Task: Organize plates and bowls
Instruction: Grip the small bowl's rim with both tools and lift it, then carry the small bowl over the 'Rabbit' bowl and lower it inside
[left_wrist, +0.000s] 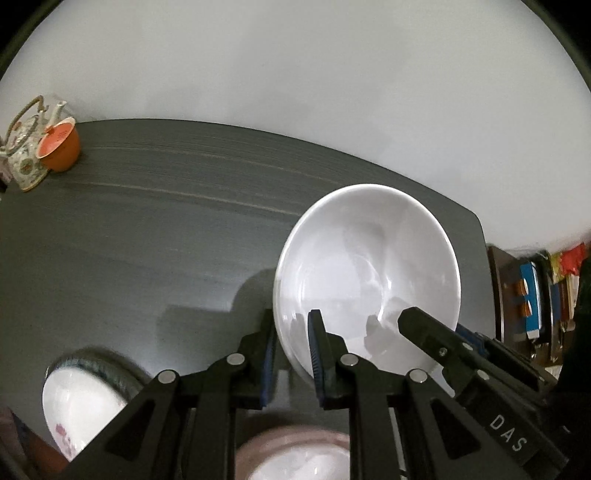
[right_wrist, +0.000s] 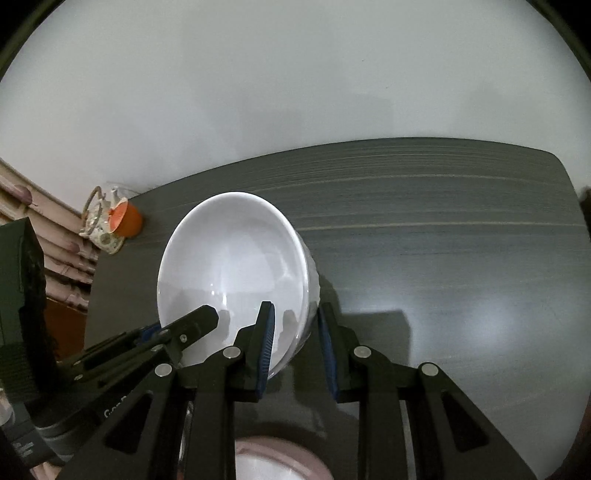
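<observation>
A plain white bowl (left_wrist: 365, 273) is held tilted above the dark table (left_wrist: 147, 229). My left gripper (left_wrist: 293, 354) is shut on its near left rim, one finger inside and one outside. My right gripper (right_wrist: 297, 343) is shut on the bowl's (right_wrist: 232, 269) near right rim in the same way. Each gripper shows in the other's view, the right one (left_wrist: 443, 343) at the bowl's right edge and the left one (right_wrist: 177, 332) at its left edge. A pink-rimmed plate (left_wrist: 295, 458) lies below the grippers; it also shows in the right wrist view (right_wrist: 273, 458).
A white plate with a green rim and red marks (left_wrist: 81, 402) lies at the near left. A patterned teapot (left_wrist: 26, 151) and an orange cup (left_wrist: 61, 144) stand at the table's far left corner. Shelves with objects (left_wrist: 535, 295) stand past the table's right edge.
</observation>
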